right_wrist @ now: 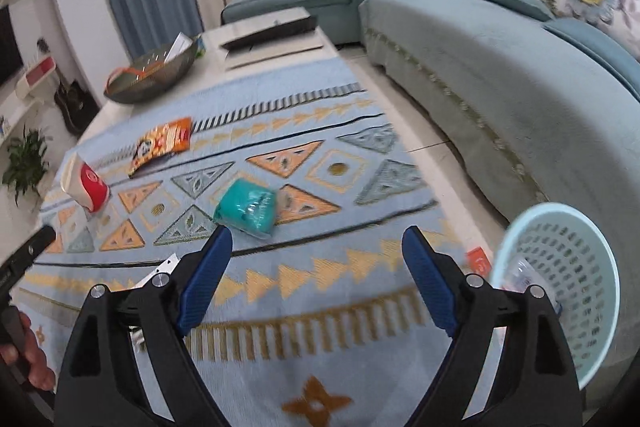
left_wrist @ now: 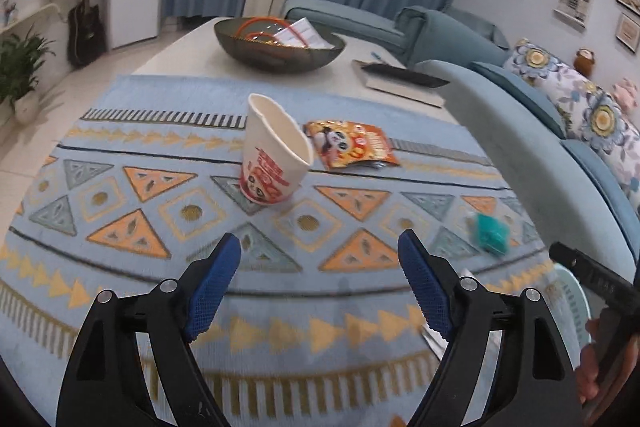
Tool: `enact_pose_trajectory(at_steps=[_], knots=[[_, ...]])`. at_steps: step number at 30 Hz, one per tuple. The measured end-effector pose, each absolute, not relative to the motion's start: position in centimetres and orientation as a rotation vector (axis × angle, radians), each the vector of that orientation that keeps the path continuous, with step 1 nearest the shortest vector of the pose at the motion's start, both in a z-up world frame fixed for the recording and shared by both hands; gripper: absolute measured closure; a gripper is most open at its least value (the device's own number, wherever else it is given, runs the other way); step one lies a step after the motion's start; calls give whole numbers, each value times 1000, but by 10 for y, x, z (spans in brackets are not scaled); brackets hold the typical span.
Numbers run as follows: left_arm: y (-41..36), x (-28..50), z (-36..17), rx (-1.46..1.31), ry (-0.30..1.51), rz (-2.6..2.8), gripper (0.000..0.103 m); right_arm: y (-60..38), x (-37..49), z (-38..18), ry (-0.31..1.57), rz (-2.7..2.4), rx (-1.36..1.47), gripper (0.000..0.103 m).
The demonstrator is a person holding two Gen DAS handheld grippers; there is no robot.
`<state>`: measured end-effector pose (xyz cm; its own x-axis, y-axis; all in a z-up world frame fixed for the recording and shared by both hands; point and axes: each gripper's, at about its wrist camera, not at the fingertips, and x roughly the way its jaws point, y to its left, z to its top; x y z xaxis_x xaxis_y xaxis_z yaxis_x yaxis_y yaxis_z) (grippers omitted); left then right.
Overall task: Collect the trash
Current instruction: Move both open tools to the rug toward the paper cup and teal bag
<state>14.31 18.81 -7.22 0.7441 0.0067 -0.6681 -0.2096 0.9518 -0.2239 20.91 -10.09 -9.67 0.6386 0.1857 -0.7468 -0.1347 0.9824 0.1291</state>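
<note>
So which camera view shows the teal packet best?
The right wrist view: the teal packet lies near the middle, large, lying on the rug. In the left wrist view it is small and blurred near the right edge.

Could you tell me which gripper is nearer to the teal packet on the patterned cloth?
Right. The right gripper hangs just short of the teal packet; the left gripper faces the paper cup, packet off to its right.

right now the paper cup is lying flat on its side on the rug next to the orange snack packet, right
Not quite. The paper cup stands upright on its base, dented at the rim, as the left wrist view shows. It is on the rug next to the orange snack packet.
</note>
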Motion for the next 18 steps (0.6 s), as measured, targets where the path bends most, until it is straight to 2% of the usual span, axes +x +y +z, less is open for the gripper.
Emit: enact_pose_trajectory(at_steps=[8,18], knots=[[206,210,-96,-283,774,180,24,-58,249,-115,908,222,12,19],[204,219,-101,-231,739,239,23,-53,266,-138,982,202,58,20]])
